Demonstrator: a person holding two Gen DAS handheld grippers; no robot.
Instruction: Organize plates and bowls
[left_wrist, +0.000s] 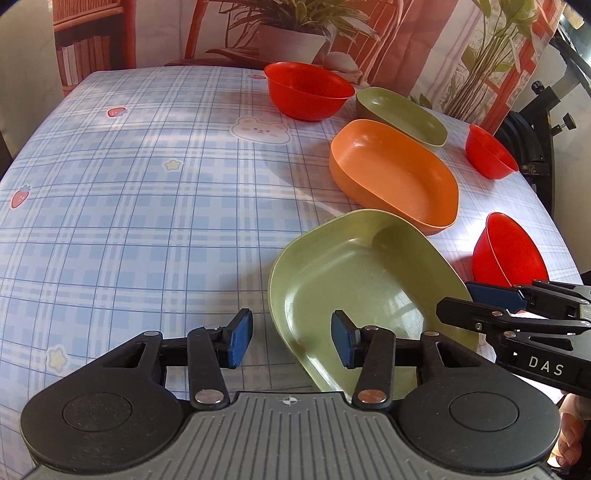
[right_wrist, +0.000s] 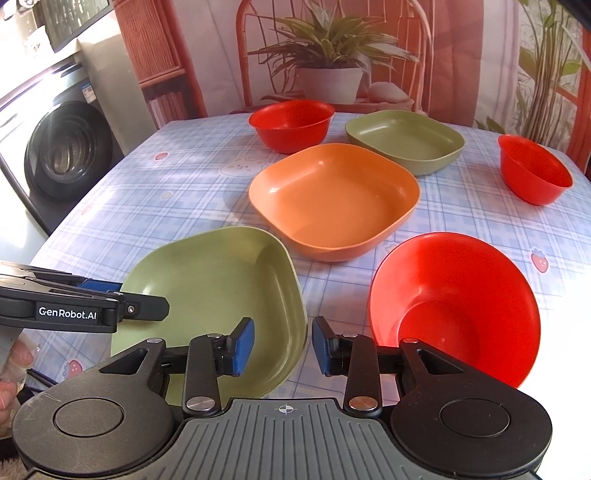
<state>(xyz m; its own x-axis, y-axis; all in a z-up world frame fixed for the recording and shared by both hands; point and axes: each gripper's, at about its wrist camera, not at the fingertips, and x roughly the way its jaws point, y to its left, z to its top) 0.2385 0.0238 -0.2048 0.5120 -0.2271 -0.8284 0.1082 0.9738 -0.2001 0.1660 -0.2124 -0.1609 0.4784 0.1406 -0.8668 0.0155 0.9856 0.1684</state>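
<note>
Hovering low at the near edge of the worktop (left_wrist: 129, 184), both your tools sit with fingers spread and nothing between the pads.

Left tool (left_wrist: 291, 341): near green plate (left_wrist: 362, 280) lies just ahead and to its right; the right-hand pad looks to overlap the plate's near rim, can't tell if it touches. Right tool (right_wrist: 283, 345) sits over the gap between that same green plate (right_wrist: 221, 291) and the near red bowl (right_wrist: 458, 295), which is just ahead-right of it.

Beyond: orange plate (right_wrist: 332, 199) straight ahead, far green plate (right_wrist: 406, 140) behind it, one red bowl (right_wrist: 291, 123) far ahead-left, another red bowl (right_wrist: 532, 170) far ahead-right. All apart, none nested.

My read: nothing stacked yet. You're parked at the closest pieces so each tool can pinch a rim, left for plates, right for bowls. Thin plastic rims, so a shallow pinch may slip.
</note>
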